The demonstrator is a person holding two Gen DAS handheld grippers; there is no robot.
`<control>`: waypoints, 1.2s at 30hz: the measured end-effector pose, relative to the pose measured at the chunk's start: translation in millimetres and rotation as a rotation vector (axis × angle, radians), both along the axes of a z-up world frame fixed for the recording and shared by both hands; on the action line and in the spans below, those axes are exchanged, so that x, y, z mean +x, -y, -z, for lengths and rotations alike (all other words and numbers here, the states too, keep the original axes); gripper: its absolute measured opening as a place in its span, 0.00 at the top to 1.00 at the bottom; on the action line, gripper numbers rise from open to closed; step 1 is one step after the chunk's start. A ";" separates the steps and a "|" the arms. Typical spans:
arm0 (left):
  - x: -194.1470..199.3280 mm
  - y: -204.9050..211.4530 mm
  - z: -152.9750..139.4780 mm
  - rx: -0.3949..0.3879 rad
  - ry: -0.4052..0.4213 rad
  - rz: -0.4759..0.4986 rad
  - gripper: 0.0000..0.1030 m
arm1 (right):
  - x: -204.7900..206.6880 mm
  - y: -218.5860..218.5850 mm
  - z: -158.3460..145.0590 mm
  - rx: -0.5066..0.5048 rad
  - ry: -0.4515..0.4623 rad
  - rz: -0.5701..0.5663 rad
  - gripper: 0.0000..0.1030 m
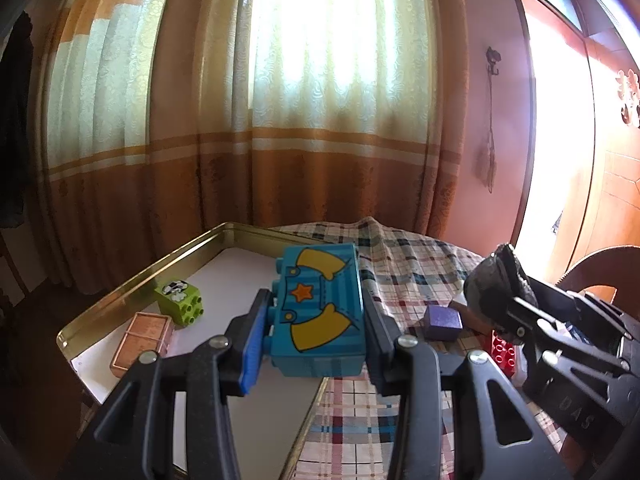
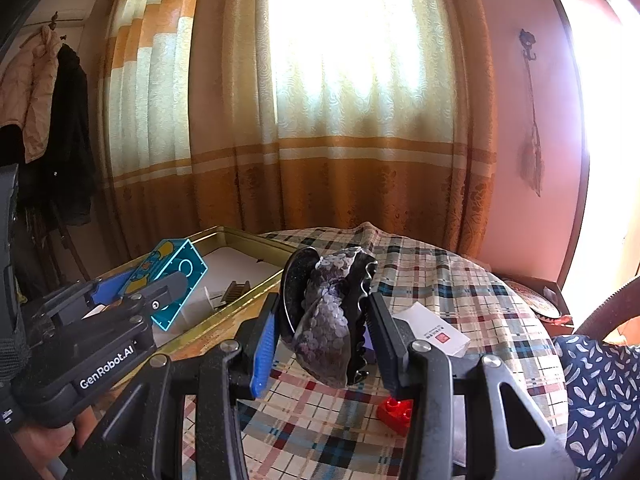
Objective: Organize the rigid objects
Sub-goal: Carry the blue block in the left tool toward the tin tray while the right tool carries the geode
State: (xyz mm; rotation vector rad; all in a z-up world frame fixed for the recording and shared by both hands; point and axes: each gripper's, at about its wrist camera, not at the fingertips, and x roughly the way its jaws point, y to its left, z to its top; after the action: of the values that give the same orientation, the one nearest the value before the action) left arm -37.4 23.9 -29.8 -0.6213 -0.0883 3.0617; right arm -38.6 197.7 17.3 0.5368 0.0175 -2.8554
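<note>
While the left gripper (image 1: 316, 320) pinches a blue brick (image 1: 320, 312) above the tray (image 1: 120, 280), the right gripper (image 2: 324, 320) clamps a sequinned hair clip (image 2: 328, 320).

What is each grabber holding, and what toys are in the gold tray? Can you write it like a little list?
left gripper: shut on blue plastic toy brick with yellow shapes and an orange star, above the gold metal tray
right gripper: shut on dark sequinned hair claw clip
in tray: green toy brick, copper-coloured flat rectangular piece
on checked tablecloth: red toy brick, purple cube
</note>
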 end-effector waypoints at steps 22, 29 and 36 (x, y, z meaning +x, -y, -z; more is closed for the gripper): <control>-1.8 26.2 1.2 0.034 0.002 -0.057 0.60 | 1.7 11.6 1.6 -0.013 -0.003 -0.039 0.56; -1.7 30.2 0.0 0.028 -0.002 -0.069 0.60 | 1.1 21.9 1.9 -0.009 -0.002 -0.067 0.56; -3.0 56.7 3.3 0.058 0.015 -0.118 0.60 | 0.1 35.3 1.3 -0.015 0.004 -0.099 0.56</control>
State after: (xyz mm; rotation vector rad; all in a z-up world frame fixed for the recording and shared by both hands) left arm -40.4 -32.8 -33.1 -0.6590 -0.2210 3.1537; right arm -38.5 162.4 16.0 0.5229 0.0213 -2.7558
